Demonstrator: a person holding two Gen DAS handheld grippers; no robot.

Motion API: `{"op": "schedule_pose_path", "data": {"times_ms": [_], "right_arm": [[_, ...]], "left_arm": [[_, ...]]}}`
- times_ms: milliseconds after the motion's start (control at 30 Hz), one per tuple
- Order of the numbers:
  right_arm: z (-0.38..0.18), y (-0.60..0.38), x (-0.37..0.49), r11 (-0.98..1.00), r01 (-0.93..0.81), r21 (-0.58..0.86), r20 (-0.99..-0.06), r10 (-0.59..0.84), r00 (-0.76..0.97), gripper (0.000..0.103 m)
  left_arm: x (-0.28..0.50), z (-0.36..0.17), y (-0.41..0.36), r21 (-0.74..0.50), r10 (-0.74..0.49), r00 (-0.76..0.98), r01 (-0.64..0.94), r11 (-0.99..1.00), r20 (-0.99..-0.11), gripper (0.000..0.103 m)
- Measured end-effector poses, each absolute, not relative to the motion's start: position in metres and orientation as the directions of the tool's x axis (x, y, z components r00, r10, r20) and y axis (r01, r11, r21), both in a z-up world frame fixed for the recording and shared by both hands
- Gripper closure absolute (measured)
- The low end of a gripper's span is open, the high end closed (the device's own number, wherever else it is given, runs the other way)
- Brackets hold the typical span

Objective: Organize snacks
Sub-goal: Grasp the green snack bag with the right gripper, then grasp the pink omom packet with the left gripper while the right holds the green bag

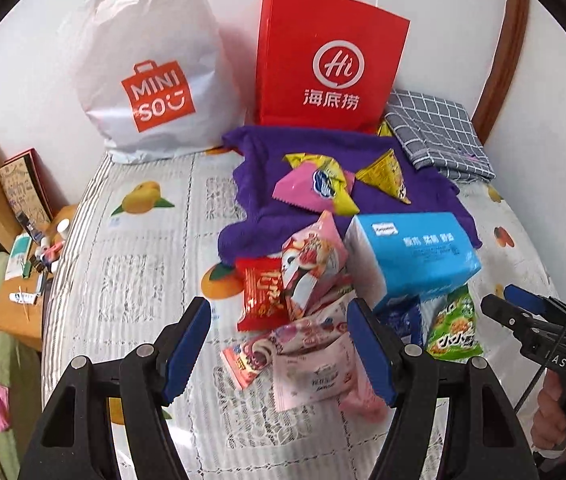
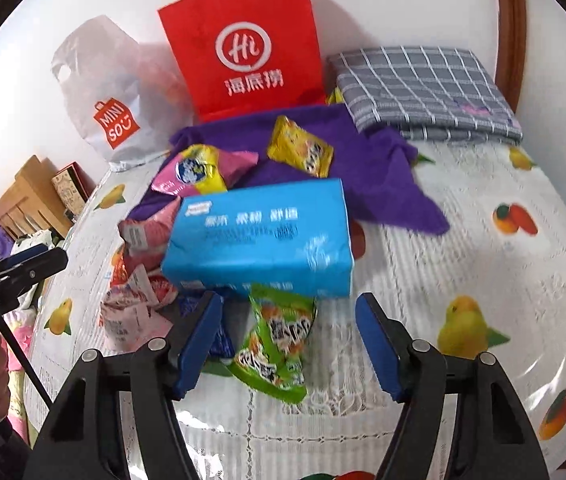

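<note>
Blue-wrapped, the tissue pack [image 2: 259,236] lies mid-heap and serves as landmark: pink packets [image 1: 315,272] and a red packet [image 1: 261,294] lie to its left, a green packet [image 2: 277,342] pokes out from under its near edge, and yellow and pink snacks [image 1: 323,186] sit behind it on the purple cloth [image 1: 251,196]. Nothing looks sorted yet; the red paper bag [image 1: 331,60] stands beyond. The left gripper [image 1: 279,350] hangs over the pink packets and the right gripper [image 2: 289,344] straddles the green one, both with jaws apart and empty.

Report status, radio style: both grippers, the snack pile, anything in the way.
Left gripper open over pink snack packets. Right gripper open over green snack packet. Nothing held. Blue tissue pack lying on the pile, covering snacks.
</note>
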State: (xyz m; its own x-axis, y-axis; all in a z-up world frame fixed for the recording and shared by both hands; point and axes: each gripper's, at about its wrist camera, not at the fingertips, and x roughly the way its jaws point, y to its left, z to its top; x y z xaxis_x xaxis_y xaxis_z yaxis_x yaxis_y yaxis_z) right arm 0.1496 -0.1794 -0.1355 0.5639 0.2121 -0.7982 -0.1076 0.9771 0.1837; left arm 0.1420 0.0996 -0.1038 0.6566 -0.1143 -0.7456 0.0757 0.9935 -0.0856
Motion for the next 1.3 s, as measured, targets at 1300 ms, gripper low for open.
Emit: {"op": "schedule_pose_path", "data": {"times_ms": [1300], "right_arm": [[-0.206,-0.195,0.152,0.985,-0.158,0.069,-0.781,0.152,0.605,0.053]], "left_arm": [[0.146,-0.191,0.073,-0.077,-0.108,0.600,0.077,0.994,-0.792,0.017]]}}
